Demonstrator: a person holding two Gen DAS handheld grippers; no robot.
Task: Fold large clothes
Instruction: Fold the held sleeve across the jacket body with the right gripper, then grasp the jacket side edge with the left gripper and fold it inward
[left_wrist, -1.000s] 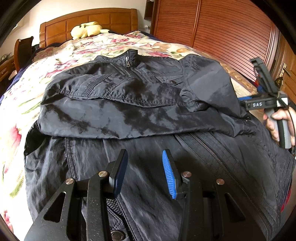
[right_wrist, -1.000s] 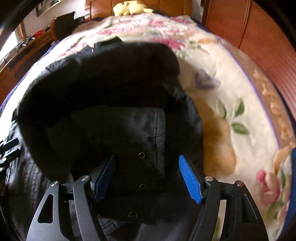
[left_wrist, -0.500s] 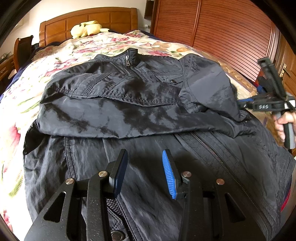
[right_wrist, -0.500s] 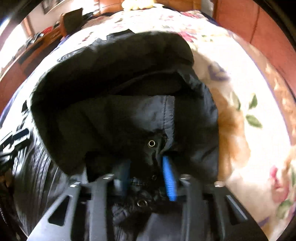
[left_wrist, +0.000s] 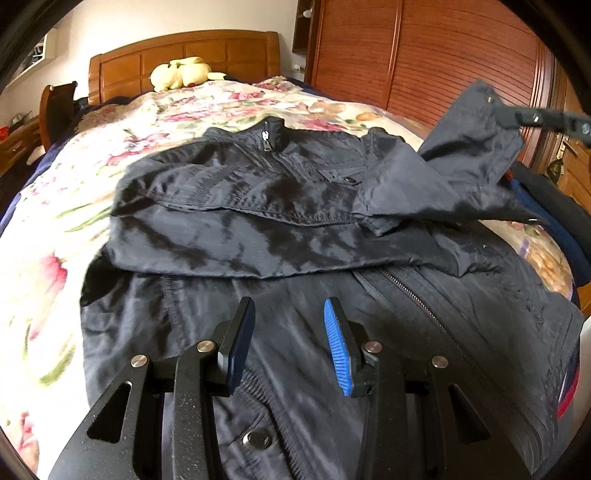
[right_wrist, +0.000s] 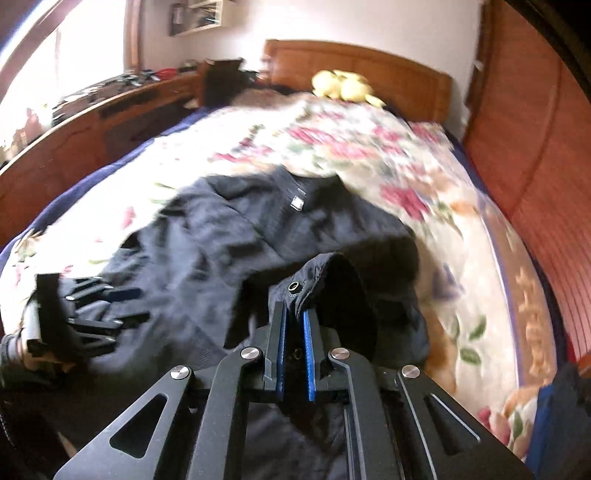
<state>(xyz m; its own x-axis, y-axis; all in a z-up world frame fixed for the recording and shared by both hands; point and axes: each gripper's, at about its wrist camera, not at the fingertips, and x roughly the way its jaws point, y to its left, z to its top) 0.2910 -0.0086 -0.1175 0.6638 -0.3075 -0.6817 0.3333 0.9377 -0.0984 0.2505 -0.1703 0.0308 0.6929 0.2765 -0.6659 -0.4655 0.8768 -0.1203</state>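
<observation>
A black zip jacket (left_wrist: 258, 221) lies face up on the bed, its left sleeve folded across the chest. My left gripper (left_wrist: 290, 317) hovers open over the jacket's lower front, nothing between its blue pads (left_wrist: 336, 350). My right gripper (right_wrist: 293, 314) is closing the last bit onto the right sleeve's snap cuff (right_wrist: 314, 280), its pads pressing the fabric. In the left wrist view that cuff (left_wrist: 476, 125) hangs lifted at the upper right, pinched by the right gripper (left_wrist: 517, 118). The right wrist view shows the jacket (right_wrist: 221, 240) below and the left gripper (right_wrist: 92, 314) at the far left.
A floral bedspread (left_wrist: 74, 229) covers the bed. A yellow plush toy (left_wrist: 181, 74) sits by the wooden headboard (left_wrist: 184, 51). Wooden wardrobe doors (left_wrist: 443, 55) run along the right. Dark blue clothing (left_wrist: 554, 229) lies at the bed's right edge. A long wooden desk (right_wrist: 92, 114) stands left.
The right gripper went from open around the sleeve cuff to shut on it, then rose and pulled the sleeve up off the bed. The left gripper hardly moved.
</observation>
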